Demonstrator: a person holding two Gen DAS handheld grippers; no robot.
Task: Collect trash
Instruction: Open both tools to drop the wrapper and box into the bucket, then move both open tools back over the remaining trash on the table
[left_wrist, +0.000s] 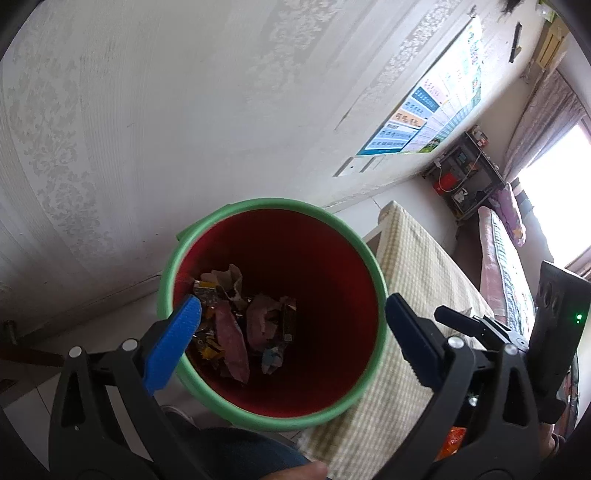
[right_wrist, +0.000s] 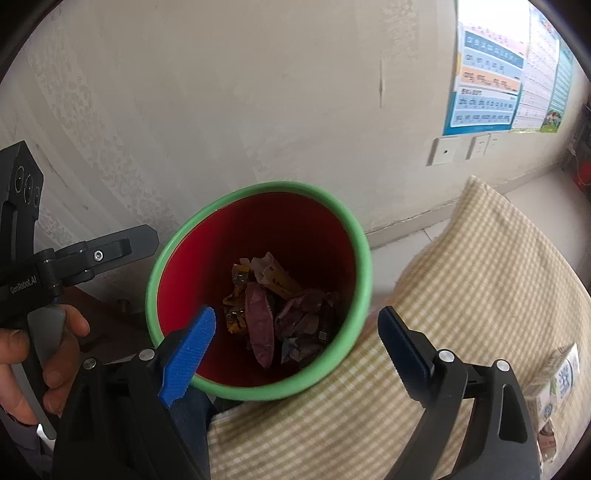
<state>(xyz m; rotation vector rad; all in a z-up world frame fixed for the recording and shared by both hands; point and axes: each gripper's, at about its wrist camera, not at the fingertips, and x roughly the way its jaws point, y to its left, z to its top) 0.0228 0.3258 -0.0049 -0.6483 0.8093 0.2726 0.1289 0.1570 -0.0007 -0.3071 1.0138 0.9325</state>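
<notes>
Left tongs (left_wrist: 291, 314): spread wide, nothing between the blue pads, hanging right over the mouth of the bin (left_wrist: 273, 206), red inside with a green rim. Directly below and ahead of them, at the bin's bottom: a heap of crumpled wrappers (left_wrist: 240, 325), purple, yellow and brown, lying loose. Right tongs (right_wrist: 297, 325): likewise wide apart and empty, poised over the same bin from its near right rim, the same wrappers (right_wrist: 280, 314) straight ahead between the pads. To the right of and beneath the right tongs: a checked cloth (right_wrist: 461, 295), and at its far right edge a small carton (right_wrist: 557, 384), lying out of the bin. Judged from this: several pieces already dropped in, both tongs free for more; the carton possibly left to fetch, though whether trash or not cannot be told.
</notes>
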